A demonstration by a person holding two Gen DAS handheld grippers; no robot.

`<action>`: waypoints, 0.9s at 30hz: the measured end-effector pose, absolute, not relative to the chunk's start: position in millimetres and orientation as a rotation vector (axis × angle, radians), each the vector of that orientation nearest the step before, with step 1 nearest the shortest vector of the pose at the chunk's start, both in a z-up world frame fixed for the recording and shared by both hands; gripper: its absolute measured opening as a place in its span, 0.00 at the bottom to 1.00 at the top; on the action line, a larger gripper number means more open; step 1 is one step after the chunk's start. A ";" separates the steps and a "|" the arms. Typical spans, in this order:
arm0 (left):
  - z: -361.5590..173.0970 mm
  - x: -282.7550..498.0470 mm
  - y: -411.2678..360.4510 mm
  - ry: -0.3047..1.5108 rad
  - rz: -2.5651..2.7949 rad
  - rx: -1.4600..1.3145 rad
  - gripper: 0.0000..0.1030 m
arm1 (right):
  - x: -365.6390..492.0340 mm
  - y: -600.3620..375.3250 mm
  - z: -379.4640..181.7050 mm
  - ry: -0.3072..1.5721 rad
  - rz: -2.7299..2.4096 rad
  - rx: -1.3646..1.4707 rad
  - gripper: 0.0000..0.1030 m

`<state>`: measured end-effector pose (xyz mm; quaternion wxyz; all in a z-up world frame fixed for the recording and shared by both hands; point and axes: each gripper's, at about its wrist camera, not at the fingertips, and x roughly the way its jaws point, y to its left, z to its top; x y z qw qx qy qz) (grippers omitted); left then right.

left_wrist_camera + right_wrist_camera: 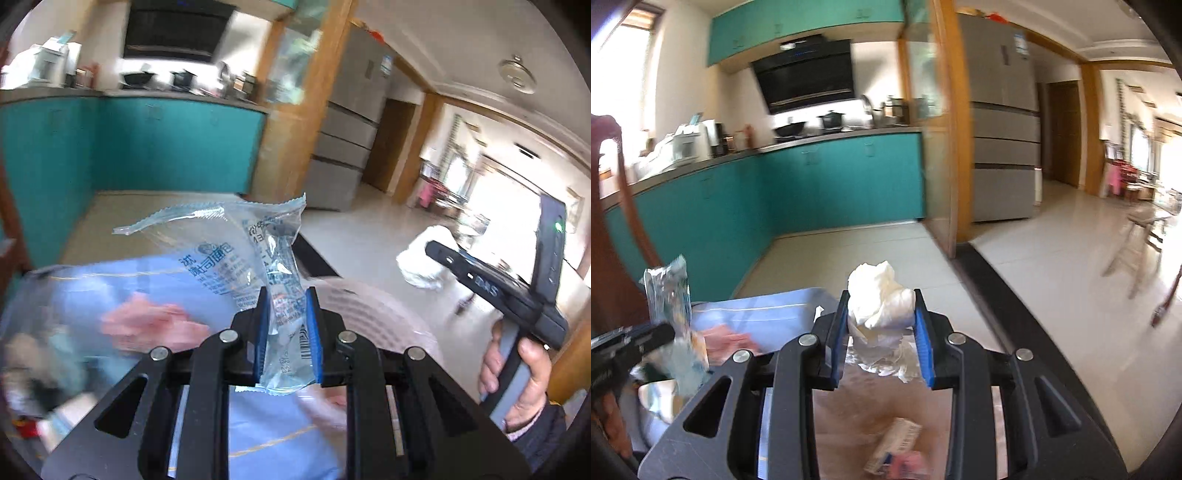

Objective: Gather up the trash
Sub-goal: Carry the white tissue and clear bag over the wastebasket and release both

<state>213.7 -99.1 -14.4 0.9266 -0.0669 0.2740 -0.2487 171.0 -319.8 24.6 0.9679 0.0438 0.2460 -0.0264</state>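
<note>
My left gripper (286, 325) is shut on a clear plastic bread wrapper (236, 251) with blue print, which stands up from its blue pads above the table. My right gripper (882, 328) is shut on a crumpled white tissue (879, 302) that bulges above its pads. In the left wrist view the right gripper's body (495, 288) and the tissue (424, 264) appear at the right, held by a hand (524, 384). The wrapper (668, 291) and the left gripper's body (624, 350) show at the left edge of the right wrist view.
A table with a light blue cloth (92, 288) and pink scraps (147, 325) lies below. A small printed packet (897, 446) rests on the table under the right gripper. Teal kitchen cabinets (831, 181), a grey fridge (1001, 122) and a tiled floor (1052, 258) lie ahead.
</note>
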 end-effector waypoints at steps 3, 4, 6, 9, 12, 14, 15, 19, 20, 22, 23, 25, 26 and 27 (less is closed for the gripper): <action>-29.8 217.8 -138.0 0.616 -0.584 -0.111 0.19 | 167.2 -340.6 16.9 0.522 -0.079 0.125 0.31; -34.6 217.9 -147.3 0.626 -0.595 -0.098 0.19 | 166.6 -345.7 14.5 0.527 -0.075 0.136 0.31; -44.6 220.6 -169.0 0.650 -0.614 -0.059 0.19 | 163.3 -353.5 12.2 0.529 -0.084 0.136 0.31; -57.8 225.5 -191.7 0.678 -0.632 -0.026 0.21 | 161.3 -362.3 11.0 0.534 -0.078 0.146 0.31; -67.6 233.0 -204.5 0.698 -0.636 -0.022 0.35 | 159.5 -360.8 9.8 0.539 -0.067 0.143 0.31; -71.4 238.4 -205.9 0.704 -0.614 -0.029 0.52 | 160.1 -358.3 8.4 0.549 -0.055 0.131 0.31; -72.5 239.7 -204.4 0.704 -0.597 -0.037 0.60 | 161.2 -356.0 6.8 0.557 -0.049 0.121 0.31; -63.7 244.0 -181.7 0.679 -0.533 -0.082 0.65 | 161.1 -350.1 7.2 0.567 -0.029 0.102 0.33; -60.1 243.1 -171.4 0.661 -0.507 -0.084 0.67 | 161.0 -347.6 7.5 0.570 -0.027 0.097 0.34; -52.2 240.7 -154.4 0.623 -0.439 -0.082 0.71 | 162.2 -348.1 6.2 0.578 -0.024 0.092 0.44; -48.7 240.4 -146.7 0.614 -0.415 -0.084 0.71 | 163.1 -346.7 6.2 0.580 -0.022 0.095 0.47; -42.4 238.2 -130.8 0.589 -0.360 -0.091 0.72 | 163.9 -344.2 6.8 0.576 -0.018 0.096 0.59; -38.1 237.0 -119.9 0.571 -0.323 -0.094 0.72 | 164.4 -342.1 7.3 0.571 -0.022 0.096 0.62; -34.5 235.8 -110.9 0.556 -0.289 -0.091 0.72 | 165.3 -340.1 7.6 0.565 -0.022 0.098 0.67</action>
